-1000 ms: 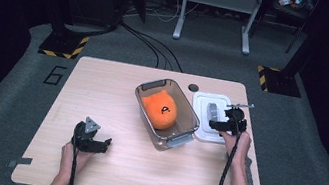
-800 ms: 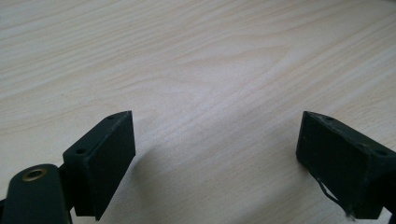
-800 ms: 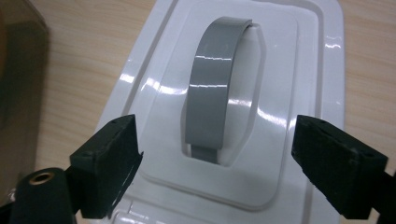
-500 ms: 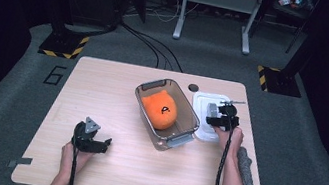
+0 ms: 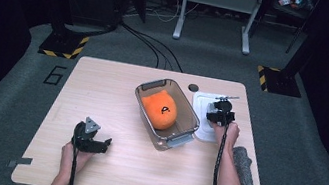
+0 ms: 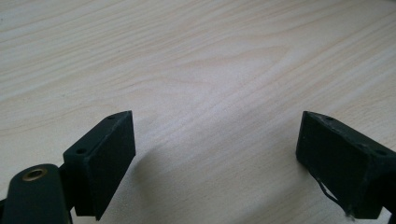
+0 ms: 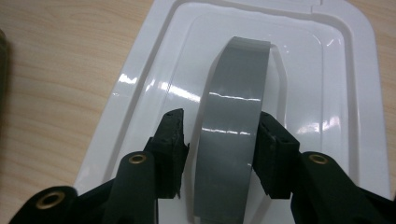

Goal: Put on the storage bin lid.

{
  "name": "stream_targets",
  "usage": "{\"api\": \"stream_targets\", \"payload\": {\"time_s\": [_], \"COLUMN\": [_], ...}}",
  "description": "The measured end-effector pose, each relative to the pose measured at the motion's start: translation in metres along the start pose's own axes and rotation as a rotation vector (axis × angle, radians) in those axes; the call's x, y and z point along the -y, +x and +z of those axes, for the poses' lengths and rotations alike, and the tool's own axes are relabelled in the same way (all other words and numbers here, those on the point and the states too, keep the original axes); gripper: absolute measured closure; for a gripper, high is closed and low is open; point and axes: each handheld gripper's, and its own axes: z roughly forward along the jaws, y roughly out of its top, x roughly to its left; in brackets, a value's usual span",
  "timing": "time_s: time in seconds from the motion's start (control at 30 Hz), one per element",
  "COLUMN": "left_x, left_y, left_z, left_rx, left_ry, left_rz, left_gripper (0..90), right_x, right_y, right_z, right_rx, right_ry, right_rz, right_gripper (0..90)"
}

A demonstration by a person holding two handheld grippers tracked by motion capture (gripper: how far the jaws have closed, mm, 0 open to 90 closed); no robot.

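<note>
The right claw point(image 7: 219, 140), its jaws just closing, straddles the grey arched handle point(image 7: 233, 116) of the white plastic lid point(image 7: 140, 93), one pad touching. Left claw point(image 6: 215, 154) gapes wide over the wooden table point(image 6: 187, 56). A "6" point(image 5: 55, 75) marks the floor, left of the high view.

Black two-jaw grippers point(image 5: 220, 113) w/ brass screws (grey plate atop left point(image 5: 92, 126)), trailing cables.

I note worktop point(image 5: 115, 99) layout | bin point(image 5: 187, 112) at centre, plush toy point(image 5: 159, 109) inside it | lid point(image 5: 203, 101) flat just right of bin, its handle point(image 7: 233, 121) between the right gripper's point(image 5: 220, 113) jaws | small disc point(image 5: 193, 87) behind bin | cloth point(image 5: 243, 169) near right edge | left gripper point(image 5: 93, 142) front left, well apart from bin.
</note>
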Motion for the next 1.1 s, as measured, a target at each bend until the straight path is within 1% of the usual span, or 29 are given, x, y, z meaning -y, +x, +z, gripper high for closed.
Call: {"api": "stream_targets", "payload": {"time_s": [0.03, 0.1, 0.13, 0.2, 0.33, 0.4, 0.6, 0.73, 0.8, 0.9, 1.0, 1.1], "left_x": [0.000, 0.000, 0.000, 0.000, 0.001, 0.001, 0.001, 0.001, 0.001, 0.001, 0.001, 0.001], "left_y": [-0.001, -0.001, -0.001, -0.001, -0.002, -0.001, -0.001, -0.002, -0.002, -0.002, -0.002, -0.002], "left_z": [0.001, 0.001, 0.001, 0.000, 0.000, 0.000, 0.000, 0.000, 0.000, 0.000, 0.000, 0.000], "left_rx": [-0.009, -0.007, -0.007, -0.010, -0.011, -0.010, -0.011, -0.012, -0.011, -0.017, -0.018, -0.018], "left_ry": [-0.007, -0.010, -0.010, -0.010, -0.013, -0.012, -0.013, -0.014, -0.014, -0.017, -0.017, -0.016], "left_rz": [-0.001, -0.001, 0.000, 0.003, 0.003, 0.002, 0.003, 0.003, 0.002, 0.005, 0.005, 0.006], "left_gripper": [11.5, 11.6, 11.6, 11.6, 11.6, 11.6, 11.6, 11.6, 11.6, 11.6, 11.6, 11.6], "right_x": [0.000, 0.000, 0.000, 0.000, -0.001, -0.001, -0.002, -0.005, -0.006, -0.009, -0.011, -0.014], "right_y": [0.001, 0.001, 0.002, 0.003, 0.003, 0.001, -0.002, -0.002, -0.003, -0.002, -0.002, -0.004], "right_z": [0.000, 0.002, 0.002, 0.002, 0.003, 0.004, 0.002, -0.004, -0.007, -0.013, -0.016, -0.021], "right_rx": [0.002, 0.009, 0.025, 0.023, 0.035, 0.021, 0.019, 0.017, 0.005, 0.009, 0.014, 0.020], "right_ry": [0.005, 0.002, 0.006, 0.003, -0.003, -0.013, -0.012, -0.016, -0.021, -0.033, -0.038, -0.053], "right_rz": [0.007, -0.008, -0.001, -0.002, -0.002, 0.005, 0.008, 0.023, 0.027, 0.007, 0.008, 0.001], "right_gripper": [58.8, 62.2, 63.5, 63.9, 65.2, 66.1, 66.8, 66.9, 66.9, 66.9, 67.0, 67.0]}}
